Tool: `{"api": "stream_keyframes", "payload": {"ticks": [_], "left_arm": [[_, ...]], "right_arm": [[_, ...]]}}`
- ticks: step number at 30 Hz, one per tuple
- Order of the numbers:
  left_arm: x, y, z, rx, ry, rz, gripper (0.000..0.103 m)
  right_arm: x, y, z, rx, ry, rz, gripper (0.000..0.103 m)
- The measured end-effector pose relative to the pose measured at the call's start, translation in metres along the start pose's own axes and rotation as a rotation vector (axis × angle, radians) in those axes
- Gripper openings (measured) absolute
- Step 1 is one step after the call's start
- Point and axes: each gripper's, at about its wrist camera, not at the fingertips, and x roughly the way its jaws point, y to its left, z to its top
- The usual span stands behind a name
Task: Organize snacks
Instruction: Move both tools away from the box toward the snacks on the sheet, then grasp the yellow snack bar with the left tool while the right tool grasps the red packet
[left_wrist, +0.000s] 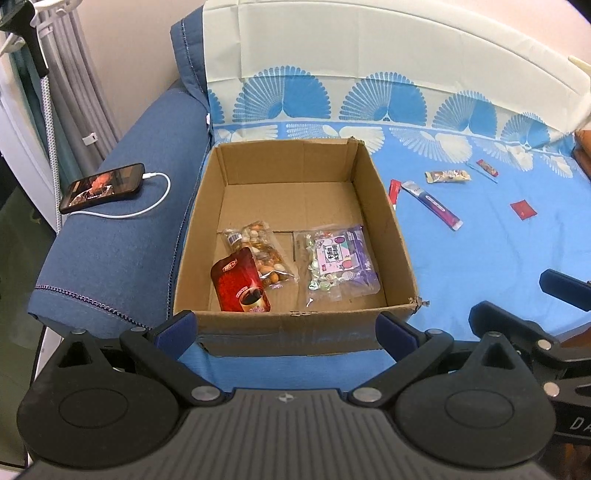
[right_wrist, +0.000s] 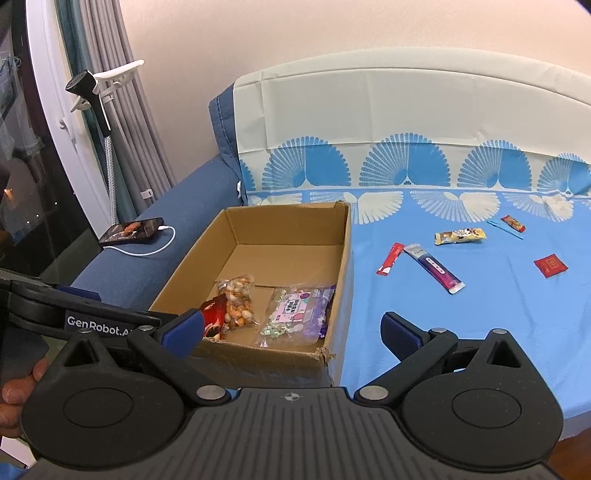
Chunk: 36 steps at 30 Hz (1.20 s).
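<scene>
Snacks lie seemingly well beyond both spread jaws

Sofa seat under a blue fan-print cloth, bearing: cardboard box at left; to its right, red stick, purple-white stick, yellow bar, small red bar, red sachet

Left gripper side: "GenRobot.A", cut off by the right gripper's finger.
Dark arm at right edge: "DA", cut off.
Purple candy bag label: printed characters, too small to read.
</scene>
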Motion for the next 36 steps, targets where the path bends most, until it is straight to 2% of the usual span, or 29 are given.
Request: {"api": "stream_keyframes", "payload": {"ticks": [9,14,19,27,33,36], "left_arm": [[0.018,-0.02,0.011,0.047,0.036,0.005,0.103],[0.032,-0.048,0.033,0.106,0.029,-0.001,0.103],[0.054,-0.085,0.065,0.156,0.036,-0.035,0.103],[0.103,-0.143,0.114,0.138,0.084,-0.086,0.103],[0.142,-0.19,0.144,0.246,0.041,-0.057,0.103],[0.168,-0.215,0.163,0.317,0.01,-0.074,0.103]], "right_arm": [[0.01,-0.022,-0.002,0.057,0.019,-0.01,0.102],[0.012,-0.052,-0.001,0.096,0.009,-0.069,0.102],[0.015,-0.101,0.001,0.172,0.0,-0.168,0.102],[0.02,-0.183,0.001,0.287,-0.008,-0.322,0.102],[0.035,-0.243,0.005,0.362,-0.016,-0.408,0.102],[0.053,-0.274,0.01,0.4,-0.019,-0.445,0.102]]}}
